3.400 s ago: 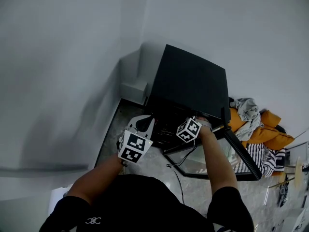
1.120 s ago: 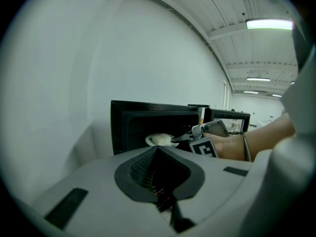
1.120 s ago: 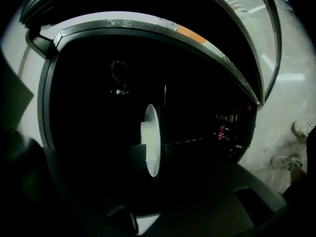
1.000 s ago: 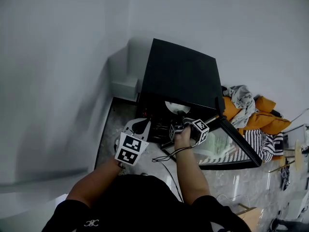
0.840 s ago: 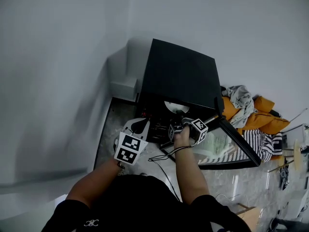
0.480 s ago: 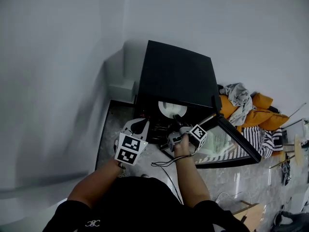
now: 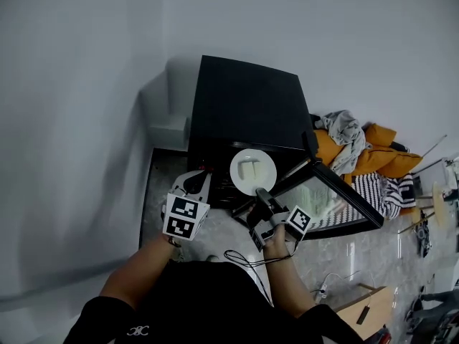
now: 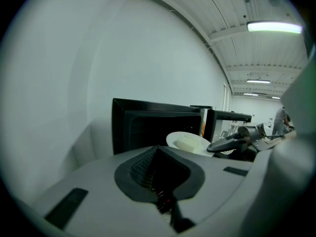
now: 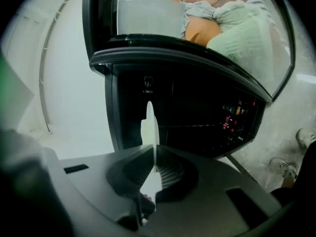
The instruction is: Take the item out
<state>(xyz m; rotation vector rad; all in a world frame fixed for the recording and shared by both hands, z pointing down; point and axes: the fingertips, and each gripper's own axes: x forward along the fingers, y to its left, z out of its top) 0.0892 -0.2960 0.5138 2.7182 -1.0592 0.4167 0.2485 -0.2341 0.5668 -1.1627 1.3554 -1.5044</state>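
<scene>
Plate (image 7: pixel 239 182) with its pale block (image 7: pixel 249 169) is hanging mid-frame, just outside the black oven (image 7: pixel 244 110). I'm pinching its near rim in the right gripper (image 7: pixel 262 195), jaws just closing on it, so the plate is reaching up-left from my fingertips. Left gripper (image 7: pixel 196 183) is hovering left of it, jaws together and empty.

A pale grey marbled floor (image 7: pixel 358 256) filled the lower right. On it lay a heap of orange, grey and striped clothes (image 7: pixel 358 153), just beside the black oven (image 7: pixel 247 106), with a white power strip (image 7: pixel 320 289) and a wooden box (image 7: pixel 362 310) well apart from the heap. The oven stood against the wall on a darker speckled surface (image 7: pixel 154 185). Whether that surface was raised above the floor could not be told.
</scene>
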